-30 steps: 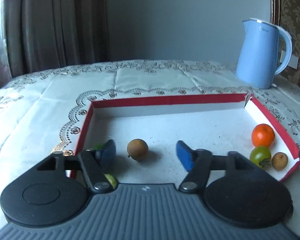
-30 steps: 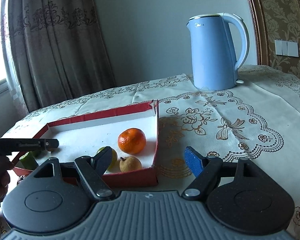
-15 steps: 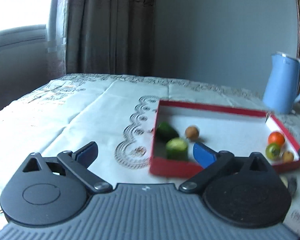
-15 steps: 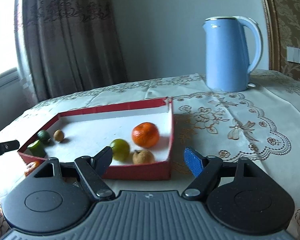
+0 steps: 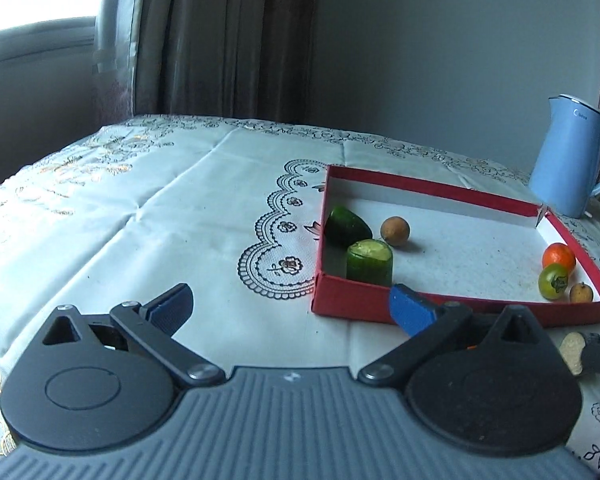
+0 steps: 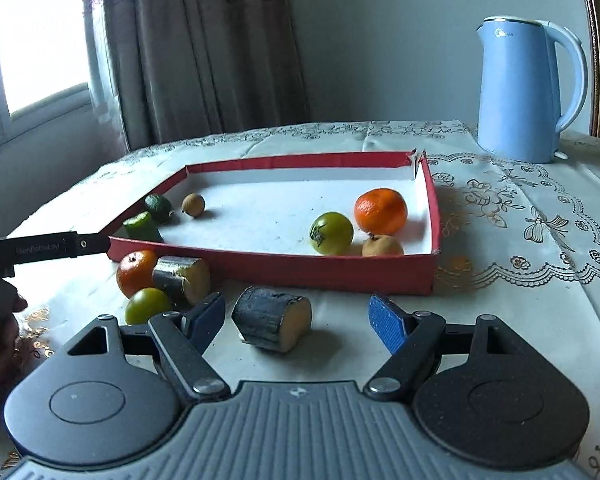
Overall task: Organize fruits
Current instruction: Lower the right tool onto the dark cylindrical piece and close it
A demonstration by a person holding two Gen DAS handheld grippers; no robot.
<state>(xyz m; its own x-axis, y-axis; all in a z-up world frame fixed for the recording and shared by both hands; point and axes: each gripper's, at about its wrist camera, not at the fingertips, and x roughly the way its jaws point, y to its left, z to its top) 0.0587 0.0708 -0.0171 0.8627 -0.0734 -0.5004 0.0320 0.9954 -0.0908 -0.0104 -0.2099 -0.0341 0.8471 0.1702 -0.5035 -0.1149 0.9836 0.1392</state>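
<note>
Red tray (image 5: 380, 308) now sits right of the empty left fingers (image 5: 412, 312).

Daylight from the overexposed window (image 6: 32, 40) at my left blows out white; the room looks dim and bluish, sharp, with fisheye-bent edges.

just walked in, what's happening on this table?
A person with a gripper in each hand is sorting fruit into a red tray. Six pieces already lie in it, among them an orange and two cucumber pieces. The left gripper is open and empty, its jaws just opened, beside the tray. The right gripper is open around a dark-skinned stalk piece on the cloth, not gripping it.
</note>
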